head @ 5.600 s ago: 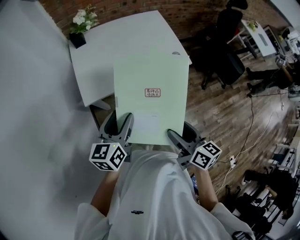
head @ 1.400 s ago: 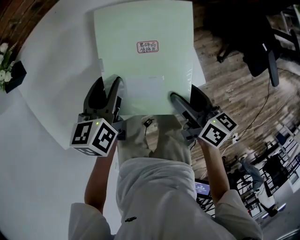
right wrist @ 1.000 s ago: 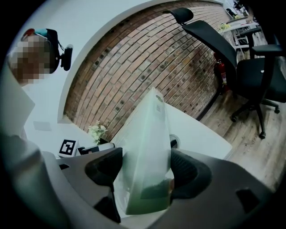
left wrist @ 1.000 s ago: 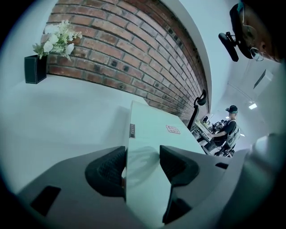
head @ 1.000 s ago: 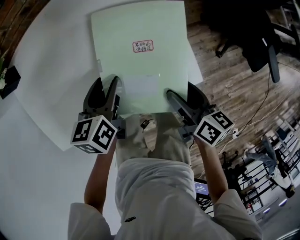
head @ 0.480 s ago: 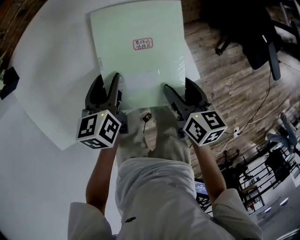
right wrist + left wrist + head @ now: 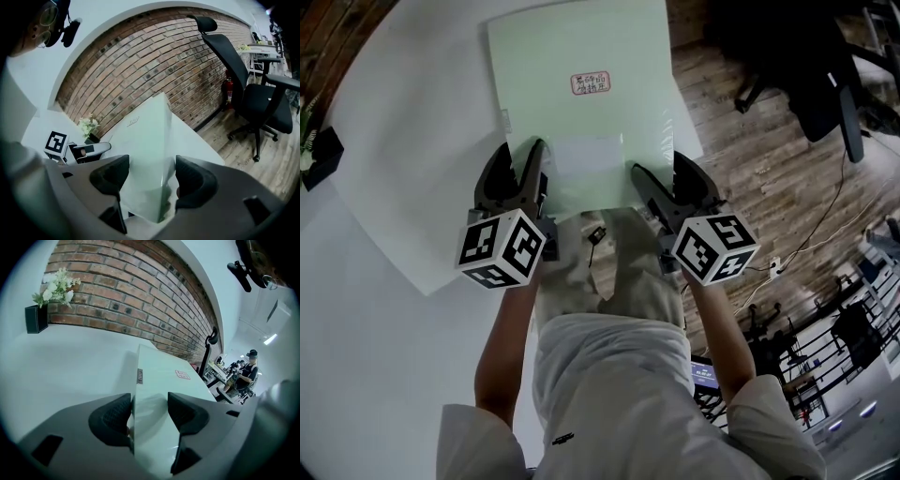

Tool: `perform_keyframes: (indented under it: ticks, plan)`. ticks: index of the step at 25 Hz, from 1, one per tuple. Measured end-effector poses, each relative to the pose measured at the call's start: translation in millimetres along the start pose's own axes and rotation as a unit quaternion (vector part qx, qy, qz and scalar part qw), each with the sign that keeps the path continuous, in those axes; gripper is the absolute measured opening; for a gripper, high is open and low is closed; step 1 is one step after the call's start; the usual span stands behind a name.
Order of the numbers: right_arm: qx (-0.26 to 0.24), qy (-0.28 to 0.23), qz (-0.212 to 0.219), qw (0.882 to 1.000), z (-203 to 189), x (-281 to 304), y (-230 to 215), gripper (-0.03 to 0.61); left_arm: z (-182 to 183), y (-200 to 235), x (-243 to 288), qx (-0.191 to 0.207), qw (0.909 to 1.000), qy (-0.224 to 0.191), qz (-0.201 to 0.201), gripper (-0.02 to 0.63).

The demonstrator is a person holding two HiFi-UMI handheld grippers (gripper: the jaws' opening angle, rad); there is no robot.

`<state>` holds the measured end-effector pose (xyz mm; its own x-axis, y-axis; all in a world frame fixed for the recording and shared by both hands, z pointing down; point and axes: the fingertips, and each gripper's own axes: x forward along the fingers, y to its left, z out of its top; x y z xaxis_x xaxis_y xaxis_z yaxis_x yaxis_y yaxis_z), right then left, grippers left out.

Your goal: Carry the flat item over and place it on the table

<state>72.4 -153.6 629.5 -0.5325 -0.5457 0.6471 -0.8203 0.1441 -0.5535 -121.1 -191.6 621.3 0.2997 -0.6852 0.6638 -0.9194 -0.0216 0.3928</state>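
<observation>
Green board now over the white table — near edge tight in left gripper and right gripper

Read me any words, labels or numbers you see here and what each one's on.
Red-bordered label on the flat board: two rows of characters, too small to read.
Small tag on the board's side edge: too blurred to read.
No other text shows.

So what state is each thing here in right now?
flat panel: held roughly level over the table; contact unclear.
left gripper: shut on the panel's near edge.
right gripper: shut on the same edge.
flower pot: upright on the table.
office chair: upright, empty.
</observation>
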Motion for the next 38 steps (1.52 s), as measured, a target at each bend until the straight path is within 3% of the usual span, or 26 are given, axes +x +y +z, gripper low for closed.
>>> perform_keyframes:
  ticks: [8, 12, 17, 30, 31, 33, 34, 38]
  plan:
    - [-0.007, -0.007, -0.014, 1.0, 10, -11, 8, 0.324, 4, 0, -8, -0.012, 0.9998, -0.011, -0.008, 0.242]
    - [-0.018, -0.017, -0.018, 1.0, 20, -20, 14, 0.324, 11, -7, -21, 0.015, 0.9996, -0.02, -0.014, 0.238]
    - [-0.028, -0.022, -0.02, 0.999, 27, -36, 25, 0.324, 20, -20, -45, 0.017, 0.9992, -0.031, -0.018, 0.225]
    - [-0.053, -0.052, 0.018, 0.997, 50, -74, 69, 0.319, 37, -47, -101, -0.012, 0.9979, -0.055, -0.033, 0.158]
    - [-0.051, -0.055, 0.02, 0.997, 52, -77, 71, 0.303, 39, -50, -105, -0.016, 0.9973, -0.06, -0.039, 0.148]
    - [-0.049, -0.064, 0.022, 0.996, 57, -85, 74, 0.191, 42, -56, -113, -0.019, 0.9966, -0.066, -0.045, 0.132]
    - [-0.052, -0.069, 0.023, 0.996, 60, -89, 76, 0.17, 43, -58, -118, -0.018, 0.9967, -0.066, -0.043, 0.124]
    - [-0.068, -0.075, 0.024, 0.995, 66, -102, 85, 0.169, 45, -63, -133, -0.015, 0.9974, -0.063, -0.032, 0.076]
